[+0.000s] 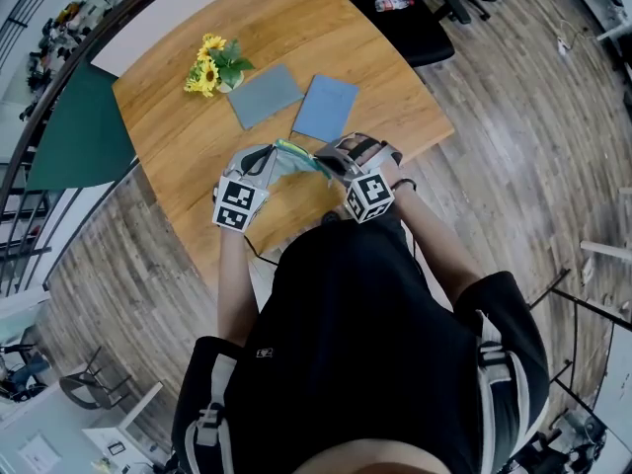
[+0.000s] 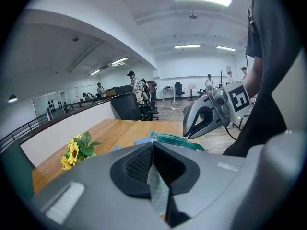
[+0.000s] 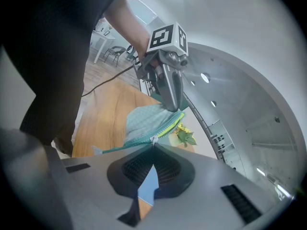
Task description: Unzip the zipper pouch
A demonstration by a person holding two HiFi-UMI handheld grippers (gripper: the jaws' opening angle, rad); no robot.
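Left gripper (image 2: 152, 146): fingers (image 2: 135, 164) closed to a narrow slit, clamped on a fold of pale teal fabric at one end of the zipper pouch (image 1: 296, 155).

Right gripper (image 3: 153, 143): fingers closed, tips meeting on the small metal zipper pull (image 3: 153, 139) on the pouch's zip line. A run of yellow-green teeth leads from the pull toward the left gripper, and a teal strip trails off the other way.

Location of pouch: stretched between the two grippers, held over the near part of the wooden bench (image 1: 188, 191), just in front of the person.

Count:
- zipper pouches held: one
- grippers engaged on it: two
- flat blue-grey rectangular pieces on the bench: two, one (image 1: 265, 95) beside the other (image 1: 326, 108), near each other
- bunches of sunflowers (image 1: 209, 67): one, at the far left of the bench
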